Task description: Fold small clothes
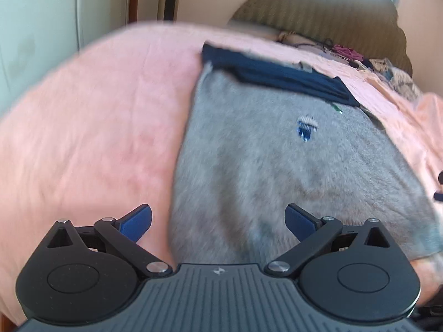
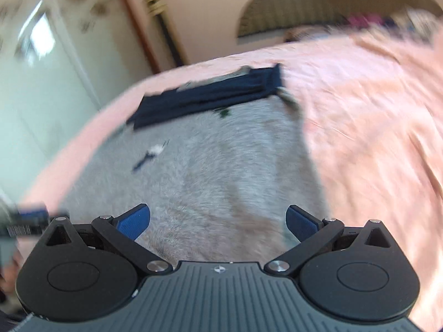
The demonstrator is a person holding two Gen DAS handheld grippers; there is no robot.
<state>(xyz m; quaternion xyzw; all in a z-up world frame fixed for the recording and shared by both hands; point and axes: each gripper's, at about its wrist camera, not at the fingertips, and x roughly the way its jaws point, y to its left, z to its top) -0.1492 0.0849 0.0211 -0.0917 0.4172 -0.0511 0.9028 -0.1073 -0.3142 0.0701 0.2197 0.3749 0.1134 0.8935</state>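
Your left gripper [image 1: 218, 221] was wide open and held nothing. Your right gripper [image 2: 218, 220] was wide open and empty too. Both hung just above the near end of the grey shorts [image 1: 277, 166], which lay flat on the pink blanket [image 1: 91, 127], dark blue waistband [image 1: 277, 74] at the far end.

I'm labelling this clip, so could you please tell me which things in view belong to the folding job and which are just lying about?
Job:
- grey garment, spread on the pink sheet
- navy band at its far end
- left gripper, open
- right gripper, open

Lying about:
- clutter by the headboard
- door
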